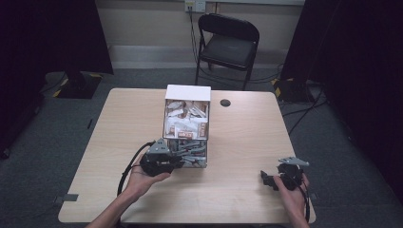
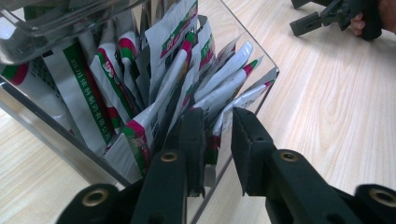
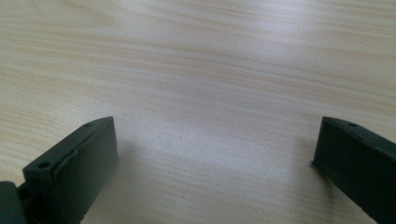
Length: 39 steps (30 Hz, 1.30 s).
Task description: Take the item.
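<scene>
High view: on a pale wooden table (image 1: 119, 137) a clear plastic organiser box (image 1: 186, 127) stands near the middle, its far compartment packed with white sachets (image 1: 186, 121) and its near one with silvery packets. The left gripper (image 1: 172, 161) presses against the box's near left corner, its cable looping back toward the table's near edge. The right gripper (image 1: 264, 178) lies low by the near right edge, well apart from the box, with bare tabletop between them. A small dark round disc (image 1: 225, 102) sits beyond the box, and a black folding chair (image 1: 227, 45) stands past the far edge.

Left gripper view: the jaws stand narrowly parted at the box's corner, where green, red and white foil sachets (image 2: 163, 88) fan upright. One sachet's (image 2: 219, 123) lower edge sits between the jaws; whether the pads press on it cannot be told. The clear wall (image 2: 60, 140) runs off to the left; open table lies to the right, with the other gripper (image 2: 327, 16) far off.

Right gripper view: the jaws are spread wide over bare wood grain, holding nothing.
</scene>
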Each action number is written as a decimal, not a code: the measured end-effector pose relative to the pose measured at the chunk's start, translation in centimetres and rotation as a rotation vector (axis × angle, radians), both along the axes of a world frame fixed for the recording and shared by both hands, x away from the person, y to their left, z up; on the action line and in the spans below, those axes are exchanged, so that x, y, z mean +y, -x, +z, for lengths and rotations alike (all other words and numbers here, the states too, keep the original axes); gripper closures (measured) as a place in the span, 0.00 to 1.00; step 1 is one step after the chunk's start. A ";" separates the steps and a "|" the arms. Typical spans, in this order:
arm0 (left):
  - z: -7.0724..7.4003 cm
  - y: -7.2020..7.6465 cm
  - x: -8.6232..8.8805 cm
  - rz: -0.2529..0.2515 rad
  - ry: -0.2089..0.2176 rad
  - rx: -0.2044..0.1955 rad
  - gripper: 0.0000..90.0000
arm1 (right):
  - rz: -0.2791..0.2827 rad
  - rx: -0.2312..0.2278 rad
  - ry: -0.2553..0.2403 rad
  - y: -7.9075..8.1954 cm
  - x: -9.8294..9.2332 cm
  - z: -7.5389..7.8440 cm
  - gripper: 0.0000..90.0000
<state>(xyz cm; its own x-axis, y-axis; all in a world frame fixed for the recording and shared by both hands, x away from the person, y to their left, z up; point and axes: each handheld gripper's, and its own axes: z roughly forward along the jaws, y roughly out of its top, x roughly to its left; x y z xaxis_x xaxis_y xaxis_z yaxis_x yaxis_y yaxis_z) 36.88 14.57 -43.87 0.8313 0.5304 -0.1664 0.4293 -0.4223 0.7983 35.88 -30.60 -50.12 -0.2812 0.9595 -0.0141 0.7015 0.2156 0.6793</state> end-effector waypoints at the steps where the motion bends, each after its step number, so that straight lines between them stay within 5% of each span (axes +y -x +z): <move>1: 0.0 0.0 0.0 0.000 0.000 0.000 0.80 | 0.000 0.000 0.000 0.0 0.0 0.0 0.00; 6: -0.1 -0.1 0.0 0.000 -0.023 -0.026 0.88 | 0.000 0.000 0.000 0.0 0.0 0.0 0.00; 17: -0.3 -0.4 0.1 -0.005 -0.013 -0.002 0.99 | 0.000 0.000 0.000 0.0 0.0 0.0 0.00; 39: 0.5 0.0 0.6 -0.002 0.040 0.001 1.00 | 0.003 0.000 -0.001 -0.1 0.0 0.0 0.00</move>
<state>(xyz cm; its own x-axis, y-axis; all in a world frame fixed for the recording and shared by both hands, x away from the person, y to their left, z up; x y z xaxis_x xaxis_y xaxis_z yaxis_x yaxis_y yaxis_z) 36.86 15.18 -43.35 0.8323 0.5213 -0.1885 0.4294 -0.3912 0.8140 35.94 -30.58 -50.12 -0.2843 0.9587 -0.0128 0.7009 0.2169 0.6795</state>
